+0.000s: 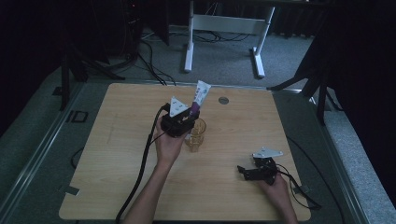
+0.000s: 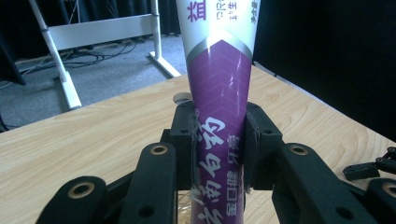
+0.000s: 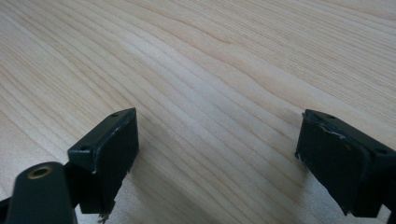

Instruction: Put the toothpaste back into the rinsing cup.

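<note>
A purple and white toothpaste tube (image 1: 200, 97) stands tilted up and to the right, over a clear glass cup (image 1: 196, 135) at the table's middle. My left gripper (image 1: 187, 120) is shut on the tube's lower part; in the left gripper view the tube (image 2: 219, 93) rises between the two black pads (image 2: 183, 135). My right gripper (image 1: 243, 171) rests low on the table at the front right, open. In the right gripper view its pads (image 3: 114, 149) stand wide apart over bare wood with nothing between them.
A round grey grommet (image 1: 223, 100) is set in the wooden tabletop (image 1: 116, 154) near the far edge. Beyond the table stands a white desk frame (image 1: 224, 32) on grey carpet. Black cables trail from both grippers toward the front edge.
</note>
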